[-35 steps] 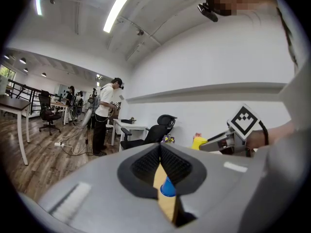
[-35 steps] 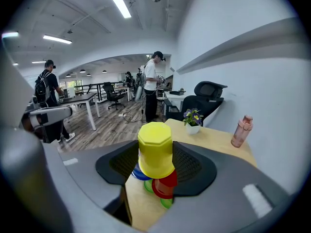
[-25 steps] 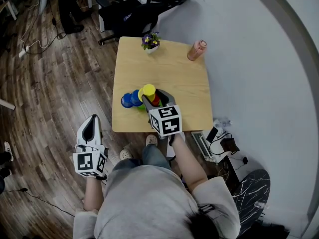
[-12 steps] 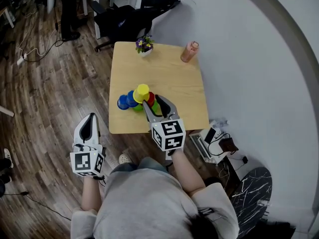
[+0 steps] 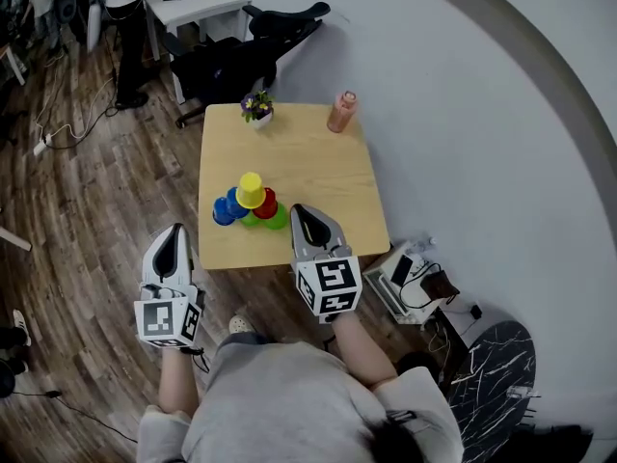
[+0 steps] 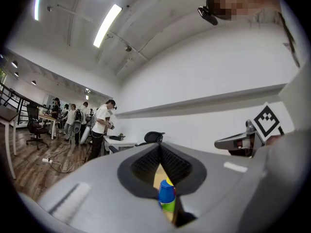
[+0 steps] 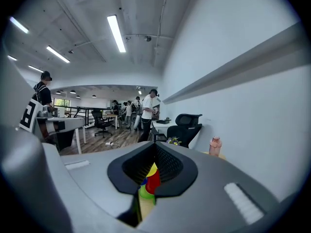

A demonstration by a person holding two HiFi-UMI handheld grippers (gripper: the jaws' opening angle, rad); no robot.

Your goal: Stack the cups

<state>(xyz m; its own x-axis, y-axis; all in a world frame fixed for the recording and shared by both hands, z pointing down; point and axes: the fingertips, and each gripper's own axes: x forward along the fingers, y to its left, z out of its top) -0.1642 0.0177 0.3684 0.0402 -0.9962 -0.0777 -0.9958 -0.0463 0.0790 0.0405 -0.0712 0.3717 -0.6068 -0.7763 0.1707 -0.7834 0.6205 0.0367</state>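
moved: right gripper (image 5: 301, 211) has come back from the cups toward the person; a second ago its jaws stood wide around the pile, now they are together and clear of it. the table sits a little lower and further left in the head view.
right gripper: closed and empty, tips hanging over the near edge of the table (image 5: 342, 186), just beside the cups (image 5: 249, 204) but not touching them.
left gripper: left gripper (image 5: 173, 233) closed, nothing between its jaws, held off the table over the floor (image 5: 87, 201), well apart from the cups.
cups: one tight cluster near the front left of the table; yellow cup (image 5: 251, 190) on top, red cup (image 5: 267, 204) and blue cups (image 5: 224, 210) under it, green cups (image 5: 278, 219) lowest on the near side.
progress: pile looks built, every cup in view is part of it, none stands loose on the table.
left to do: probably nothing beyond backing away; the stack seems to stand on its own.
containers: cups appear mouth-down, so nothing shows inside them. flower pot (image 5: 260, 119) at the far edge holds a small bunch of flowers. pink bottle (image 5: 340, 113) stands upright at the far right with its cap on, contents not visible.
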